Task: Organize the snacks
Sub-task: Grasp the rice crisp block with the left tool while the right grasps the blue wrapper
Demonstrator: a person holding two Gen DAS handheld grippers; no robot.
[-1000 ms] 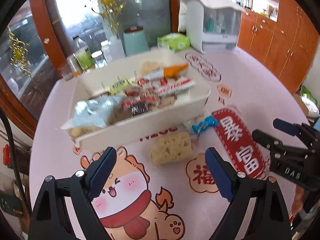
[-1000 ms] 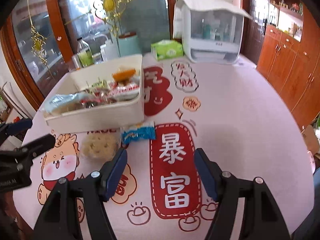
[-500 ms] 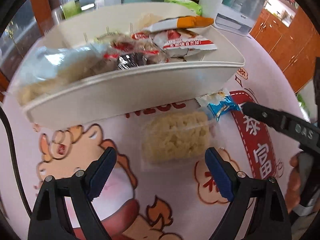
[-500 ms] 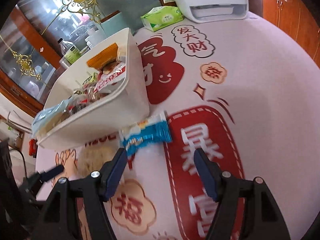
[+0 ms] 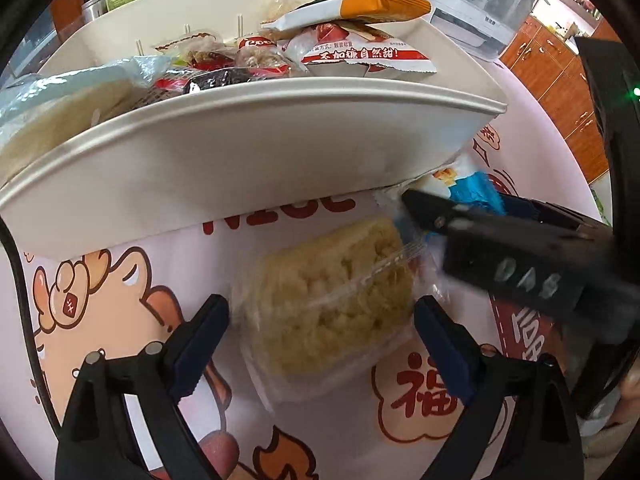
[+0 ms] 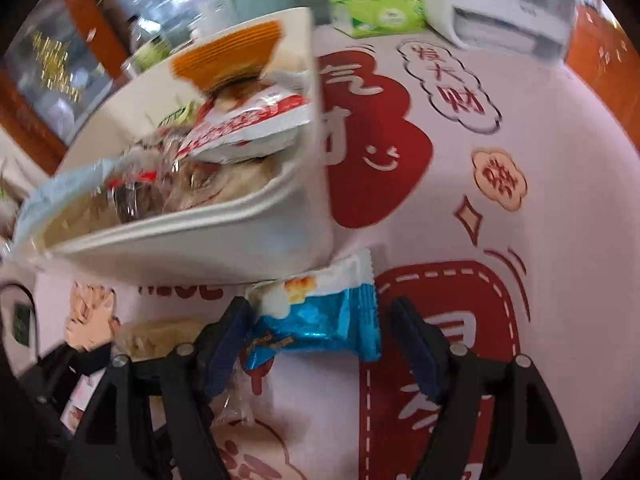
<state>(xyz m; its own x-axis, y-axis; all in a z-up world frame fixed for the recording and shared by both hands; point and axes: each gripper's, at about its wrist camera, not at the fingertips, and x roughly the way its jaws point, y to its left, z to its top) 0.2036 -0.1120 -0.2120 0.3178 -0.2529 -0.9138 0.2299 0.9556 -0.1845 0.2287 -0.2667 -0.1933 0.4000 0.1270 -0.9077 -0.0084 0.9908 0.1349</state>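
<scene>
The fingers of the left gripper are apart and opening, with a clear-wrapped puffed rice cake lying between them on the worktop, the pads close beside its wrapper but not pressing it. The right gripper likewise has its fingers spread and widening around a blue-and-white snack packet, whose left end lies against the left finger. Both snacks lie just in front of the white bin, which is heaped with other wrapped snacks, and the packet's top edge tucks against the bin's near corner.
</scene>
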